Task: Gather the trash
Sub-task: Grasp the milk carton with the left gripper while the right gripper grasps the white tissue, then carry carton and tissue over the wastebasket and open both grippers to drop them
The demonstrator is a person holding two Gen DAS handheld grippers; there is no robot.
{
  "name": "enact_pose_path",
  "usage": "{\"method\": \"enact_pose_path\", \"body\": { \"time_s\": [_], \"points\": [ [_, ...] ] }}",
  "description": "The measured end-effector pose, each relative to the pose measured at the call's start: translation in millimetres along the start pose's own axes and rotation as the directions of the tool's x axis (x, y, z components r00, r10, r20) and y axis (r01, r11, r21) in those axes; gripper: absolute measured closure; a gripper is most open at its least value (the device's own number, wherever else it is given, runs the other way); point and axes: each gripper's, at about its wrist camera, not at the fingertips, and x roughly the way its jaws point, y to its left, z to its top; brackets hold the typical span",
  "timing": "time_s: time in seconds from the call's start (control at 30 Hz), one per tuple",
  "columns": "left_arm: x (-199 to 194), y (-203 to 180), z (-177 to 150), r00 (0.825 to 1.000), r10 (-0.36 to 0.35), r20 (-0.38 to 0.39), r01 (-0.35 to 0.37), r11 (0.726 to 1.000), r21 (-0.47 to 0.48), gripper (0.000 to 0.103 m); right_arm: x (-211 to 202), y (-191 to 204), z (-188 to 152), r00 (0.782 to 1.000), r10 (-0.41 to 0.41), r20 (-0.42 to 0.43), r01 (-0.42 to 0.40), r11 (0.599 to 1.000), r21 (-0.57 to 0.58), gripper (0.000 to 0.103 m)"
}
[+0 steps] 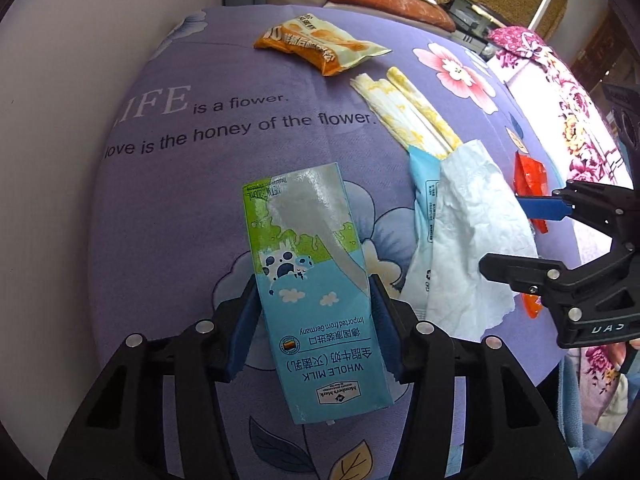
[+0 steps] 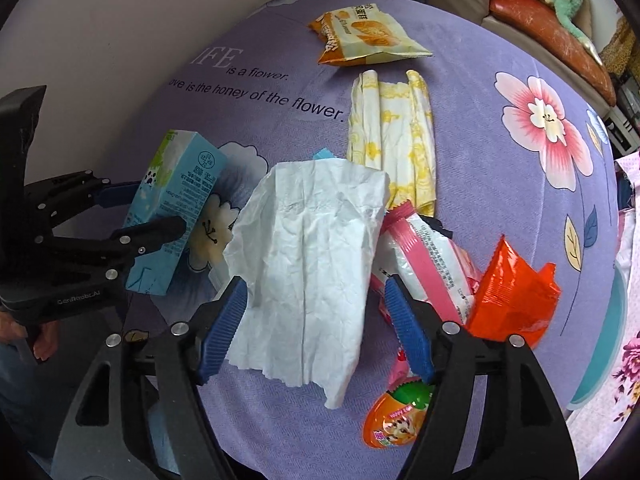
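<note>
One milk carton is clamped between the left gripper pads, lifted off the purple cloth. Right gripper stands wide, straddling a white tissue on the cloth. Orange wrapper lies beside it.

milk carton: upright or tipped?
Tipped. The milk carton leans off vertical, clamped between the left gripper pads, one bottom corner raised off the cloth. Full or empty: cannot tell.
</note>
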Motion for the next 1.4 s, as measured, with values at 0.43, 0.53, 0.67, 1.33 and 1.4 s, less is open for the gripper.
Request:
{"method": "enact_pose_path", "body": {
  "time_s": [0.43,0.53,0.67,1.33,1.4],
  "points": [
    [9,-11,-2,0.999,0.039,-0.005,-0.038,0.999,0.007,0.052,-34,-9,-7,0.998,0.022,0.051,-0.022,1.000,0.003,0.098],
    [0,-11,2,0.999,0.044,0.015,-0.043,0.999,-0.011,0.052,-52,-22,-8,0.996,0.004,0.089,-0.006,1.000,0.024,0.098],
    [-20,-20,13,0.997,0.040,0.063,-0.039,0.999,-0.006,0.052,-76,-52,-13,0.990,-0.022,0.138,0.011,0.997,0.082,0.098],
    [2,-287,104,0.979,-0.184,0.083,0.143,0.923,0.358,0.052,-156,-277,-131,0.933,-0.288,0.217,0.156,0.865,0.477,0.098],
    [14,-318,108,0.978,-0.197,0.062,0.158,0.907,0.391,0.052,-155,-297,-145,0.929,-0.307,0.209,0.163,0.843,0.512,0.098]
  ]
}}
